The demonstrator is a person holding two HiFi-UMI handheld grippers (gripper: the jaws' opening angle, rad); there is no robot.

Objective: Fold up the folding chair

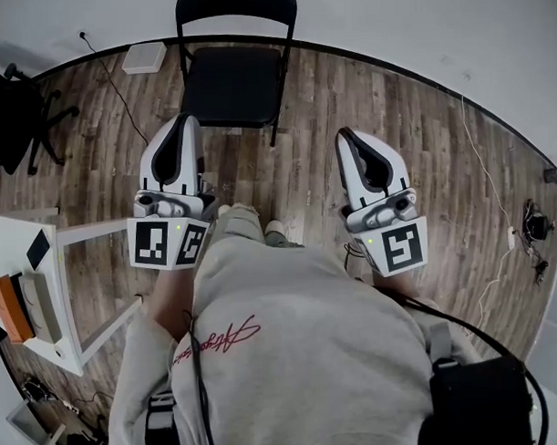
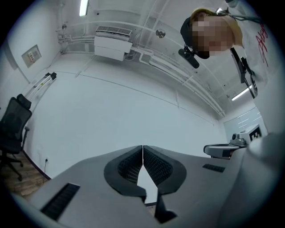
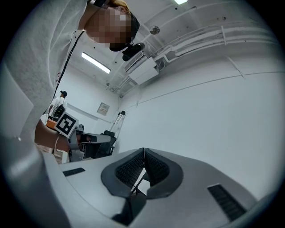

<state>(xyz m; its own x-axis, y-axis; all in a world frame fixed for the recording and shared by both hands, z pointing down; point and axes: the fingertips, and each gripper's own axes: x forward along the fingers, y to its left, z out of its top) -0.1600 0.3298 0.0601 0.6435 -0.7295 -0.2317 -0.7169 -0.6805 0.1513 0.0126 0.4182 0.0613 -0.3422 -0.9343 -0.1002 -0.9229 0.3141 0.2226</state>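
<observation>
In the head view, the folding chair [image 1: 237, 72] stands open on the floor [image 1: 422, 148] at its far edge by the wall [image 1: 418, 30]. The left gripper [image 1: 182, 129] and right gripper [image 1: 350, 141] are held in front of it, near but not touching, so none of the folding is done yet. In the left gripper view, the left gripper [image 2: 142, 153] is squeezed closed with nothing in it. In the right gripper view, the right gripper [image 3: 143, 156] is closed and empty too, so both must open, reach the chair and fold it.
</observation>
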